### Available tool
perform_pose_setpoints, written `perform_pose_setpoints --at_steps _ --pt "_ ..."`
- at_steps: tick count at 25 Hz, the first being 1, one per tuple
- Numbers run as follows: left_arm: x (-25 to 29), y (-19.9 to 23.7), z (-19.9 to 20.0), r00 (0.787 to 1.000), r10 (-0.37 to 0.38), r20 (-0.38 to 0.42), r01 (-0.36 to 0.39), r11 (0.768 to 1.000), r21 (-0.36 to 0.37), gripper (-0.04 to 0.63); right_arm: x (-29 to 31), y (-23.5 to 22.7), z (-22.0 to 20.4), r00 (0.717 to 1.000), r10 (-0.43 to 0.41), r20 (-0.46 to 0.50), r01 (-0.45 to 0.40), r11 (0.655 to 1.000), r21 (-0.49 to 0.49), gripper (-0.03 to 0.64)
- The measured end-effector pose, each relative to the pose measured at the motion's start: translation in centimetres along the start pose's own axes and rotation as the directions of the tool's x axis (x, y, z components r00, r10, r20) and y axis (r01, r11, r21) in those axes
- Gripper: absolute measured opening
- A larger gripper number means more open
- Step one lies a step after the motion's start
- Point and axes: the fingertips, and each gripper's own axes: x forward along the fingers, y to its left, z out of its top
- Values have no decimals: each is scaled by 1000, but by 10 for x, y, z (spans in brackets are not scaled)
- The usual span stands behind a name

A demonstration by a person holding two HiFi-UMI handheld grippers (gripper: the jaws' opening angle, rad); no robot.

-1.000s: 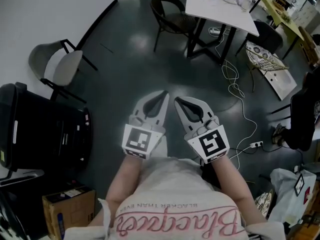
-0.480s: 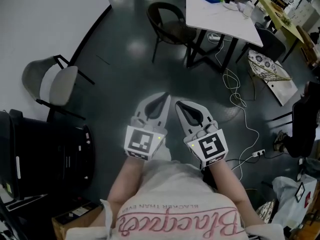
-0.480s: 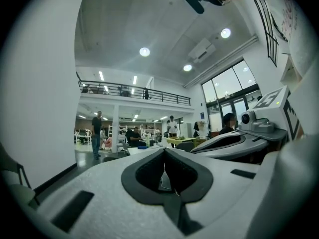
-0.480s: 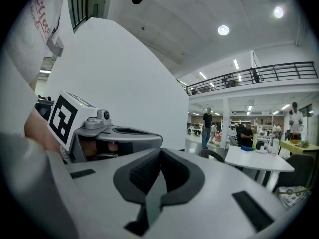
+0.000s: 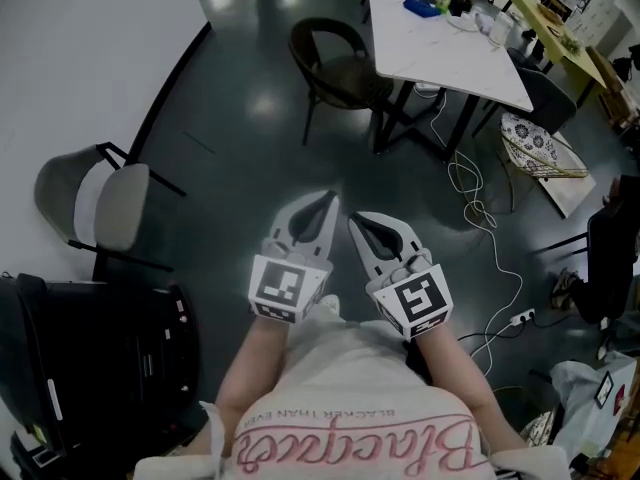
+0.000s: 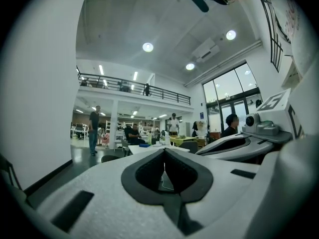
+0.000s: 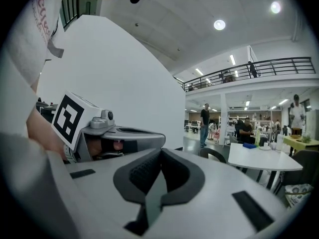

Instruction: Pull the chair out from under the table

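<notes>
Well beyond left gripper (image 5: 331, 200): chair (image 5: 338, 66)

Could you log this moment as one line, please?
left gripper: shut, empty | right gripper: shut, empty | dark chair: beside white table, not yet reached

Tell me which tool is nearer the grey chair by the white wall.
Left. The left tool is on the grey chair's side, well apart from it; the right tool is on the left tool's far side, farther from that chair.
</notes>
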Motion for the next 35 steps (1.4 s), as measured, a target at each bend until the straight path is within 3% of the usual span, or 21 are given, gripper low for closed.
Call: perform_pose_setpoints --at_steps 11,20,35 --pt "41 47 -14 999 -31 -22 30 999 -39 6 52 -31 -3 999 -26 -28 26 1000 8 3" --pt "87 88 -25 999 -5 -39 3 999 -53 6 103 -72 -13 999 -4 -51 5 1000 26 3" --pt "222 198 -18 994 83 -66 -86 995 -42 6 233 -194 7 996 81 -36 -80 996 34 3"
